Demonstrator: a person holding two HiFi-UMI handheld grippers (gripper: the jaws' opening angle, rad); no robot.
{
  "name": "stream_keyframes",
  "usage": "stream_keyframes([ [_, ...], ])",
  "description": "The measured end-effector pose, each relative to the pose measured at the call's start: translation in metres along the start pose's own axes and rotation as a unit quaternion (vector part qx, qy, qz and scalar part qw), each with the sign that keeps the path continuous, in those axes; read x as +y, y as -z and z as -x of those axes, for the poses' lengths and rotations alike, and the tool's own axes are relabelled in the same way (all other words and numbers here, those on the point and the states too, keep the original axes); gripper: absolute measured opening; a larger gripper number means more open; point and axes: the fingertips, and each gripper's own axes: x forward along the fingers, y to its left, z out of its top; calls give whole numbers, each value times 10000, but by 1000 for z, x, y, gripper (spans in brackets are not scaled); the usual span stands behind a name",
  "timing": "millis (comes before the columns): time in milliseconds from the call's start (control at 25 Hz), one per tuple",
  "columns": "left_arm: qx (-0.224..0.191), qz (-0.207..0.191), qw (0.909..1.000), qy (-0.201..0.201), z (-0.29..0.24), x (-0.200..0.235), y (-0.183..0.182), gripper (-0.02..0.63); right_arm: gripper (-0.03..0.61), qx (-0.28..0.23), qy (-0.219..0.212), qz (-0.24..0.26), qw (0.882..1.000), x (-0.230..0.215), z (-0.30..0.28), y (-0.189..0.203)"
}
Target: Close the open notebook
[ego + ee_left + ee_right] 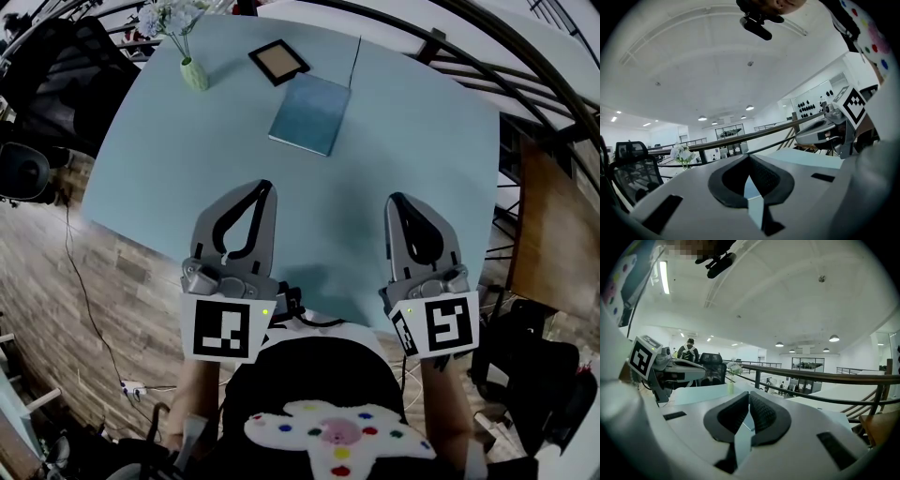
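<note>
Head view: notebook [310, 113] (closed) beside picture frame [278, 62]; flower vase [194, 75] near.

One notebook [310, 113]; one picture frame [278, 62]; one vase [194, 75]; one table [375, 178].

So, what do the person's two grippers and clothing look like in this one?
The left gripper and right gripper match: pale grey bodies, curved fingers lined with black ribbed rubber. Each carries a white cube with a black square marker and a green light. A black cable runs off the left one. The person wears a black top with a white patch of coloured dots.
</note>
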Motion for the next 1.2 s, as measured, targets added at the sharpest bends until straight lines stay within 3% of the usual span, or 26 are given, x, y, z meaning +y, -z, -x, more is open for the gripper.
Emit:
stream_keyframes([
  [1200, 89, 63, 9999, 22, -4, -5, 9, 17, 35, 93, 73, 32, 9999, 3, 0, 8],
])
